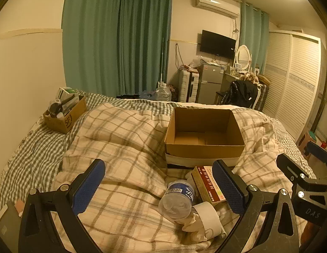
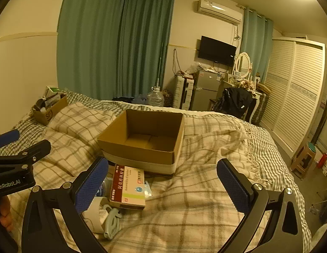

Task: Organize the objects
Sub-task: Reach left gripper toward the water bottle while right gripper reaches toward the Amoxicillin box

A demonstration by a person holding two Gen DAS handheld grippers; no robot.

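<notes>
An empty cardboard box (image 1: pixel 204 147) (image 2: pixel 140 147) stands on the plaid blanket. In front of it lies a small heap: a red and white medicine box (image 1: pixel 207 184) (image 2: pixel 128 186), a clear plastic bottle with a blue label (image 1: pixel 178 199), a white paper cup (image 1: pixel 208 216) (image 2: pixel 95 213) and a pale blue mask (image 2: pixel 111 221). My left gripper (image 1: pixel 159 186) hovers open above the heap, the bottle between its blue pads (image 1: pixel 88 186). My right gripper (image 2: pixel 162 186) is open too, just right of the heap, with its left pad (image 2: pixel 91 186) over the bottle. Neither holds anything.
A second cardboard box (image 1: pixel 64 116) (image 2: pixel 50 109) full of items sits at the bed's far left by the wall. The rumpled plaid blanket (image 1: pixel 125 139) (image 2: pixel 205 147) covers the bed. Beyond are green curtains, a fridge, a chair with a dark jacket (image 1: pixel 241 93) and a wardrobe (image 2: pixel 294 88).
</notes>
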